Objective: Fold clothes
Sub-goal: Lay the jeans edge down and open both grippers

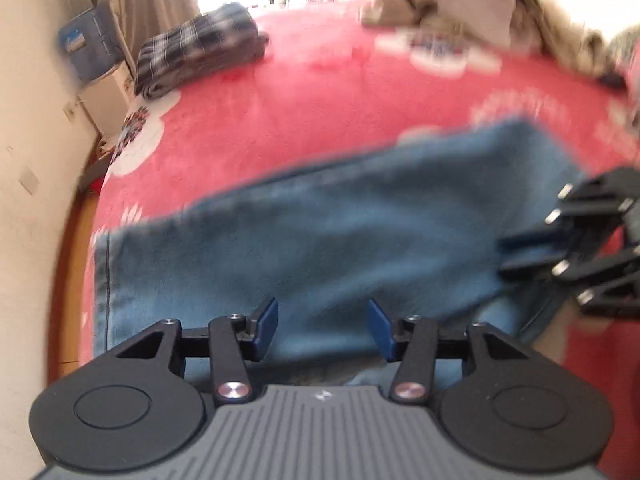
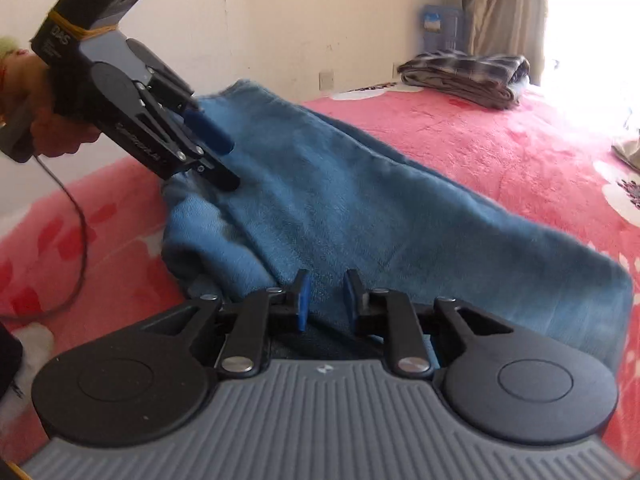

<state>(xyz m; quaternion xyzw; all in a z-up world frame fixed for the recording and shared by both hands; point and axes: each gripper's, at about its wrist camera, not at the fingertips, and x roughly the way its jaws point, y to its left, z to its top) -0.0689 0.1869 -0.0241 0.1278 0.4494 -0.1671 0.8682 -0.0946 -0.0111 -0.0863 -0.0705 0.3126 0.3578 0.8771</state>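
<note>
plaid folded pile (image 2: 466, 76) beyond blue garment (image 2: 360, 200)

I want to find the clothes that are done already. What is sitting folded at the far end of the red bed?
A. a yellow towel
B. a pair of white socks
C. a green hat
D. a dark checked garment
D: a dark checked garment lies folded on the red blanket near the curtain.

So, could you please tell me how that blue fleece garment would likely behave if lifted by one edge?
The blue fleece garment would probably flop and drape, since it lies in soft folds on the red blanket. Its plush pile suggests decent grip. It looks light for its bulk.
</note>
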